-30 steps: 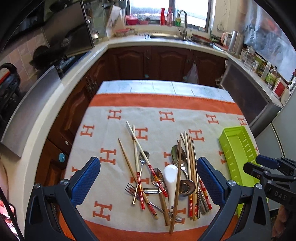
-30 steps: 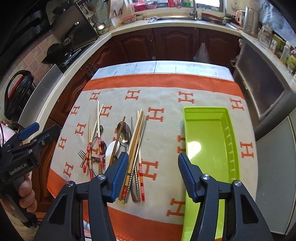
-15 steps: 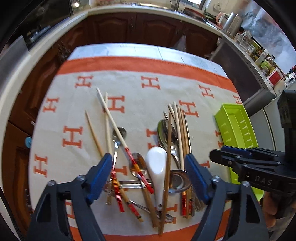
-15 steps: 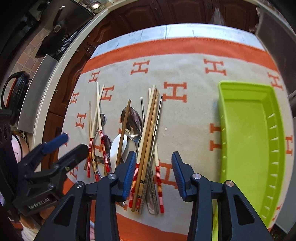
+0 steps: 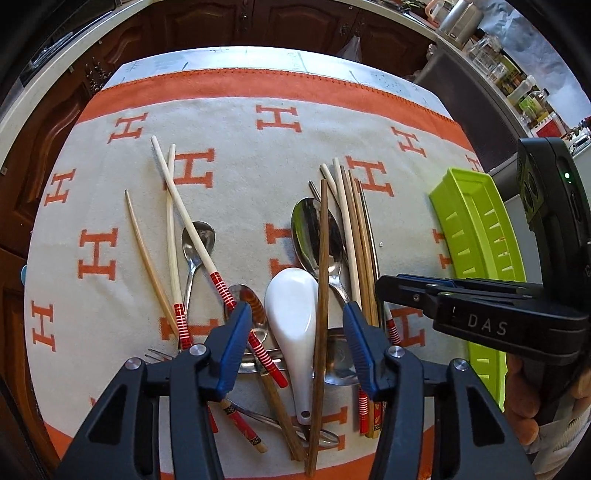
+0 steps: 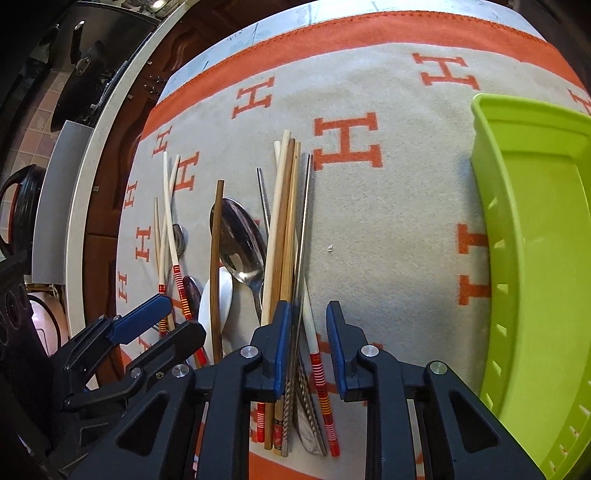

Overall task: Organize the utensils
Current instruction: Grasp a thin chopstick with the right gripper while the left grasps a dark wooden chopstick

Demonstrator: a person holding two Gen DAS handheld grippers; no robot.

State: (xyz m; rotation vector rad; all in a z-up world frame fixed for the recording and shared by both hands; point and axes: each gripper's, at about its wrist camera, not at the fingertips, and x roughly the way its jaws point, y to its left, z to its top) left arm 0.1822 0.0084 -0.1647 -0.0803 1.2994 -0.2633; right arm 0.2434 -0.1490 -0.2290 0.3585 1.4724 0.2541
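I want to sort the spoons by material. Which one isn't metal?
The white ceramic soup spoon, lying between the left gripper's fingers under a dark wooden chopstick. The other spoons are shiny metal.

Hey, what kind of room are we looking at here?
Most likely a home kitchen. Dark wooden cabinets run under a pale countertop, bottles and jars line the side counter, and a pan sits on the stove. Utensils lie on an orange-and-grey cloth covering the table.
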